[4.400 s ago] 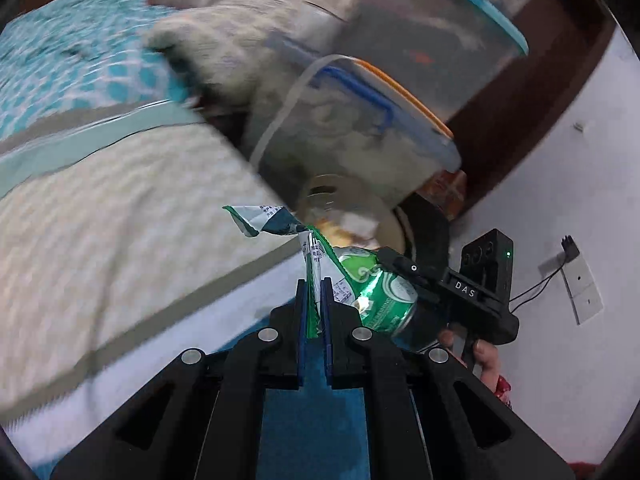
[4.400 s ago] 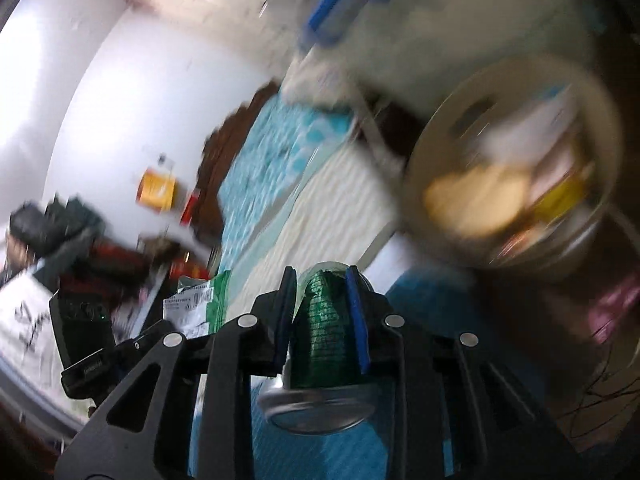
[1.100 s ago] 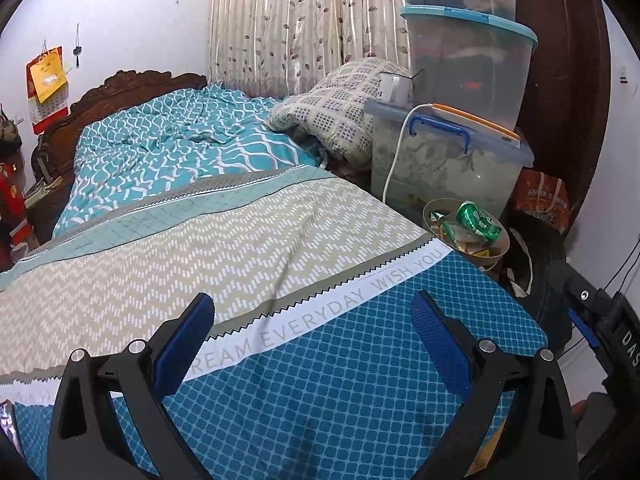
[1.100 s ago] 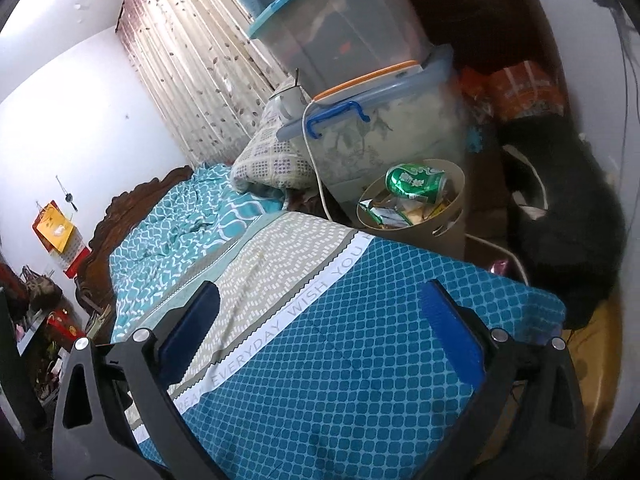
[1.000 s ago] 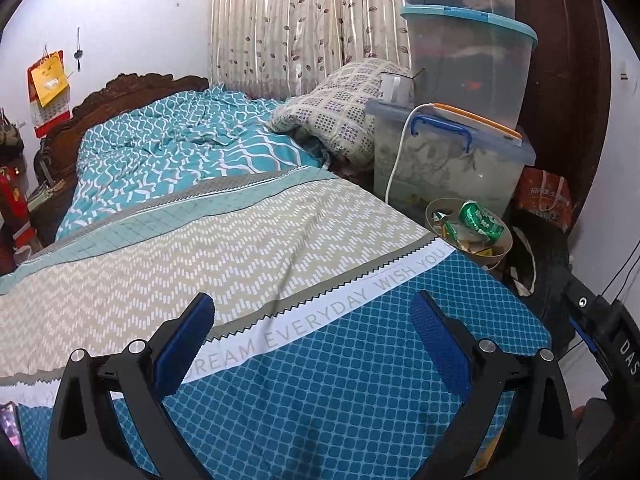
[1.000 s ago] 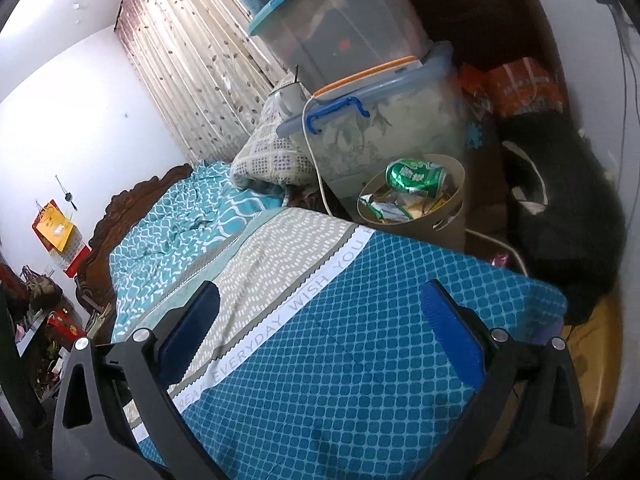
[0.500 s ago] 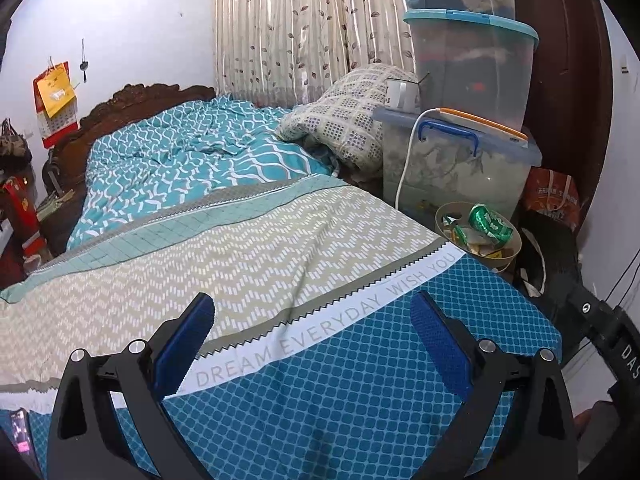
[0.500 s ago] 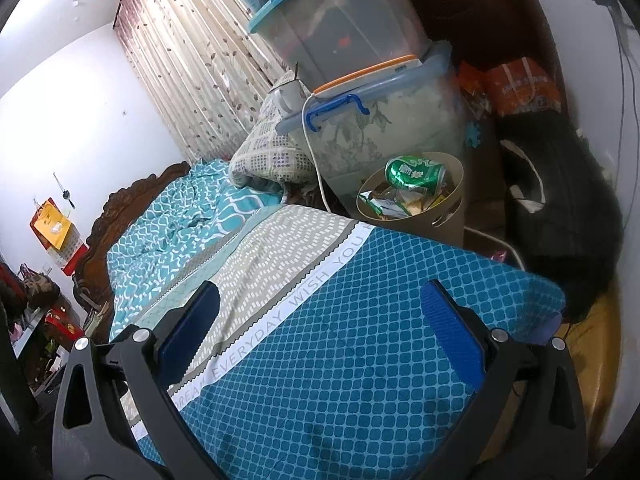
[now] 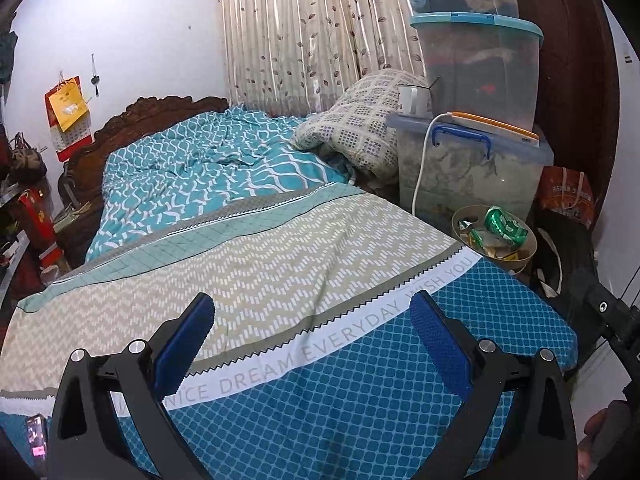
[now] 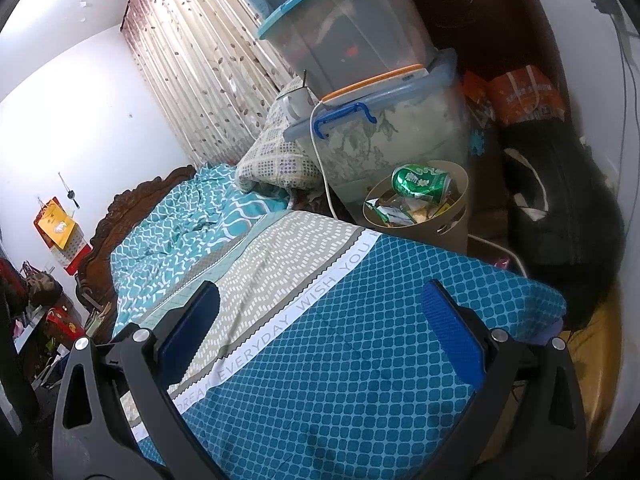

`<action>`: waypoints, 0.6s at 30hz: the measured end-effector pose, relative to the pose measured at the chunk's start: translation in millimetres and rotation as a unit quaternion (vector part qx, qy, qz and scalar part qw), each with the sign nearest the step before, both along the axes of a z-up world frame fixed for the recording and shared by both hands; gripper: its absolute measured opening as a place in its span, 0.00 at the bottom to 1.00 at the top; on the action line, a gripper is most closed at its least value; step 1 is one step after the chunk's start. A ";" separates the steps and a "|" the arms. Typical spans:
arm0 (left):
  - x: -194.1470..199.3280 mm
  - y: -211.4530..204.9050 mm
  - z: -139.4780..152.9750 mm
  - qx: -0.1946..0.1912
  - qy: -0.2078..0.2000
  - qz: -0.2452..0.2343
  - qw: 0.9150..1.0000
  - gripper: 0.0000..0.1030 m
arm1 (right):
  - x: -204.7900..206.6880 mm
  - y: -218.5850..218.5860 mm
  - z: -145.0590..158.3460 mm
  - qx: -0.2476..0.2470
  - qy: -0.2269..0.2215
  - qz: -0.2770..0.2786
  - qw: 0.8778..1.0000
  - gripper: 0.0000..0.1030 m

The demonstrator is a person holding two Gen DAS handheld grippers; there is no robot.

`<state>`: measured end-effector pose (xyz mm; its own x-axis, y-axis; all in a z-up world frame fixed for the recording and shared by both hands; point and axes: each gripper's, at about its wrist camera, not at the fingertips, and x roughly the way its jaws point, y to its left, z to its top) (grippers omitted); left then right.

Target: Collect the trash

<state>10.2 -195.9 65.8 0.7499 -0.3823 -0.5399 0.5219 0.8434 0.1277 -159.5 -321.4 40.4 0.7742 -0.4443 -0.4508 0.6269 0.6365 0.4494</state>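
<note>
Trash bin [image 10: 416, 216] beside the bed [image 9: 280, 264] looks full, so both empty, wide-open hand-held grippers [image 9: 312, 344] [image 10: 320, 328] should scan the bedspread for leftovers.

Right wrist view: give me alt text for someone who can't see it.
A tan trash bin beside the bed holds a crushed green can on top of wrappers. The right gripper hovers over the blue bedspread, jaws wide open and empty. Stacked plastic storage boxes stand behind the bin.
</note>
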 end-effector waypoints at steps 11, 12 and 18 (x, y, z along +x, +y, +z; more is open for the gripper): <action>-0.5 -1.9 -3.6 0.024 -0.008 0.012 1.000 0.92 | 0.9 -0.2 -1.9 0.007 0.001 0.005 1.000 0.97; -0.1 -2.0 -3.1 0.024 -0.008 0.011 1.000 0.92 | 1.2 -0.3 -2.3 0.008 0.001 0.006 1.000 0.97; -1.7 -4.2 -2.5 0.028 -0.013 0.012 0.999 0.92 | 0.9 -1.4 -3.0 0.012 0.000 0.005 1.000 0.97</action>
